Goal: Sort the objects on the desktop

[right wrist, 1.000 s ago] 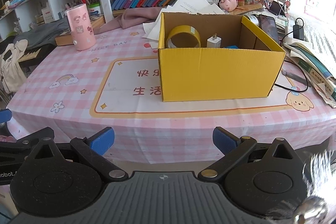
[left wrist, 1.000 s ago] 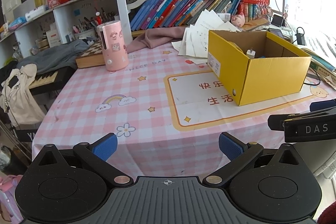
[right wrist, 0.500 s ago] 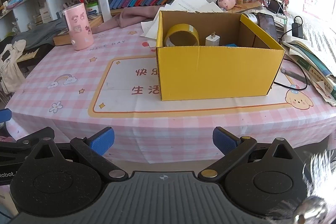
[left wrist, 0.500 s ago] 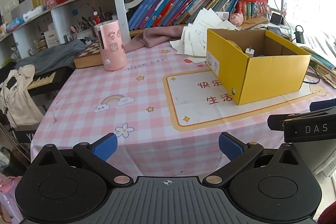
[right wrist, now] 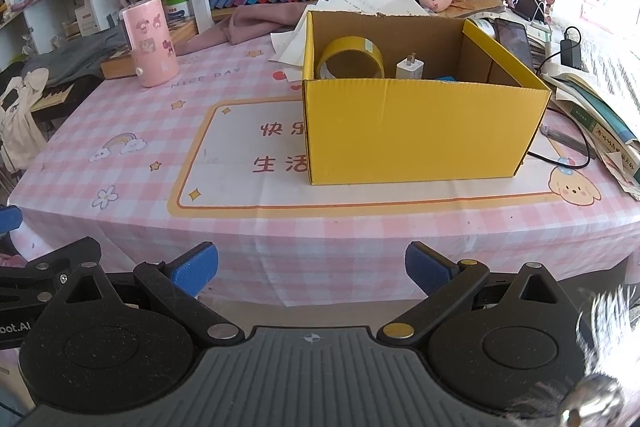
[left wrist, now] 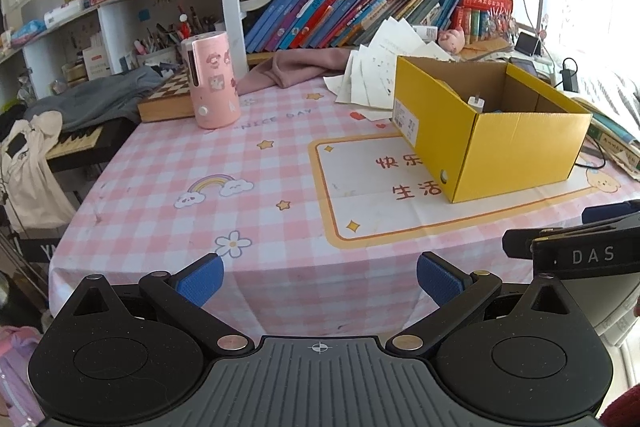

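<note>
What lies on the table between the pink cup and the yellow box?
In the right wrist view, only bare tablecloth lies between the pink cup and the yellow box; papers sit further back.

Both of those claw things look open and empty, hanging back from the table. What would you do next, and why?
Probably reach the left gripper toward the pink canister. It stands loose on the tablecloth, while the tape roll and white charger already sit inside the yellow box. The right gripper is open too, but the canister stands on the left side.
</note>
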The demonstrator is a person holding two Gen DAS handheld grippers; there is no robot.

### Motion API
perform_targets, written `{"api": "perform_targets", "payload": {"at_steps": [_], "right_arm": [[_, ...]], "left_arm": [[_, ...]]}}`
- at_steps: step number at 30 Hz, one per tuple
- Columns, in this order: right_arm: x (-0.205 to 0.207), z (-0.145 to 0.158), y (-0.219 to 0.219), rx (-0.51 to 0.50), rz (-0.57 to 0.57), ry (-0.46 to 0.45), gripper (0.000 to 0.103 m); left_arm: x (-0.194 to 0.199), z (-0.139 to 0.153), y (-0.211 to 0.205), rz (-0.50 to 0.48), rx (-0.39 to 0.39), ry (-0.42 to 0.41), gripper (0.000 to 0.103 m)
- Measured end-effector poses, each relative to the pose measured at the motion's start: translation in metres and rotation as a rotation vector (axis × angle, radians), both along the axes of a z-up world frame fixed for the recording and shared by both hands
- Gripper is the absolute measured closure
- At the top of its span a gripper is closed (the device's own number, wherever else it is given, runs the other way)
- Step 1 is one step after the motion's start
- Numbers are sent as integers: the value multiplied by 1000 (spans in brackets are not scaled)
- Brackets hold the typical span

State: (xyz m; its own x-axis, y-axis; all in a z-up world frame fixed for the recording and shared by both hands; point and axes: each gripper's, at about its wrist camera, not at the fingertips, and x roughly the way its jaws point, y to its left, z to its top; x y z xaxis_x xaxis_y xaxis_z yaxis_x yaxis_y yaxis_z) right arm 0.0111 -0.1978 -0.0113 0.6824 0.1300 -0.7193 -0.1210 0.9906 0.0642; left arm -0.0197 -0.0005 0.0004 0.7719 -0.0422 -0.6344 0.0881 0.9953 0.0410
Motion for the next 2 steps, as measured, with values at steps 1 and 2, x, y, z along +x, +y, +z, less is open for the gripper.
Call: {"api": "perform_targets", "payload": {"at_steps": [1, 2], "right_arm": [[1, 0, 0, -2, 0, 2, 2], [2, 1, 1, -5, 1, 2, 2]], "left_arm": [[1, 1, 0, 1, 1, -3, 0], [2, 2, -1, 3, 8, -9, 0]]}}
